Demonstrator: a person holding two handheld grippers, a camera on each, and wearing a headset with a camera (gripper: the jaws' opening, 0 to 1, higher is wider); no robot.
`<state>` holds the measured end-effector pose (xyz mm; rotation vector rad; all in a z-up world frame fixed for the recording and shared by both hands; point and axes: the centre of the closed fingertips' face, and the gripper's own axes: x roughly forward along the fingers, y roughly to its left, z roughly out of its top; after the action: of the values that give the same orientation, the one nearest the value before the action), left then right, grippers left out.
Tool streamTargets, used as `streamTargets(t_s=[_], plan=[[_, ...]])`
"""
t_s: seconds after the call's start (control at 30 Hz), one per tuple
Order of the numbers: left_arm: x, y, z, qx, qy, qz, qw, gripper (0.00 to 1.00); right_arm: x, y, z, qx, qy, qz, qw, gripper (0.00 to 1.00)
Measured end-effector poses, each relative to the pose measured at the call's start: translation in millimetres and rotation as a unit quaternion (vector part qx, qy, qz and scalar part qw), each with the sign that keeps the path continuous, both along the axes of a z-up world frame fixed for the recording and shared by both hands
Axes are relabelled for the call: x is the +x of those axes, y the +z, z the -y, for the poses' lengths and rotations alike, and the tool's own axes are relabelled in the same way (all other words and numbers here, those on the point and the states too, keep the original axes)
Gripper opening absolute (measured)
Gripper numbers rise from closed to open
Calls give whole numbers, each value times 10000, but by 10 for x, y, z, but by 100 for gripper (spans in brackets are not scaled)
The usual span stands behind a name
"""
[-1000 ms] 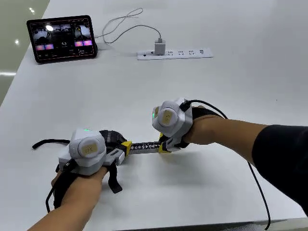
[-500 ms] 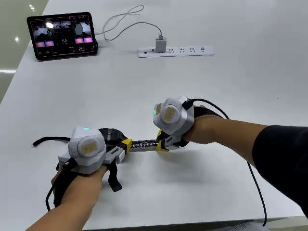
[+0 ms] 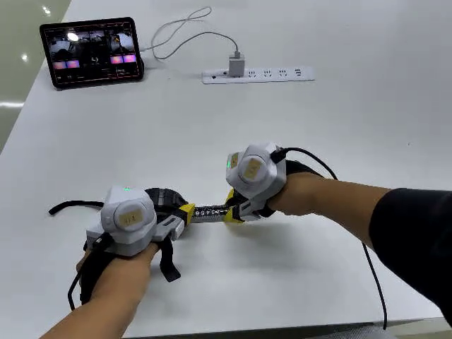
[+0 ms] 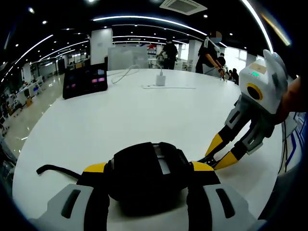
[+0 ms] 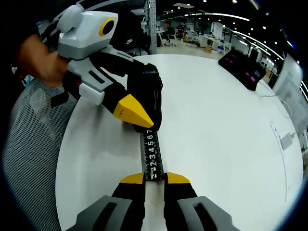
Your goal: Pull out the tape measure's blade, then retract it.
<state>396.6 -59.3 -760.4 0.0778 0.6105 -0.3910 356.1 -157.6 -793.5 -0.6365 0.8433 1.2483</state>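
White workbench (image 3: 304,268) beneath tape measure case (image 4: 147,180), clamped tight by left gripper (image 4: 147,167). Short blade (image 5: 150,154) flat, long axis straight from case mouth to right gripper (image 5: 154,179), pinched closed on blade tip. Probably next: right gripper along that line, caseward.

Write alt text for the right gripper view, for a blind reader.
The right gripper pinches the end of a short, numbered blade between its yellow-tipped jaws. The blade runs across the white table to a black tape measure, which the left gripper clamps. A tablet stands far off at the right.
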Motion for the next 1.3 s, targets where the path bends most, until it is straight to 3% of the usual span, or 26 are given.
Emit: streamTargets(t_s=[0.3,0.6,1.3], plan=[[-4,1,-2,-30,15,-17,10000,61,20,2,-68,92,18,59,9999,10],[-11,0,2,-42,4,-17,10000,61,24,-3,-124,214,-182,-64,9996,10],[-3,-3,1,-81,9,-36,10000,61,47,8,-280,315,-58,102,9994,10]])
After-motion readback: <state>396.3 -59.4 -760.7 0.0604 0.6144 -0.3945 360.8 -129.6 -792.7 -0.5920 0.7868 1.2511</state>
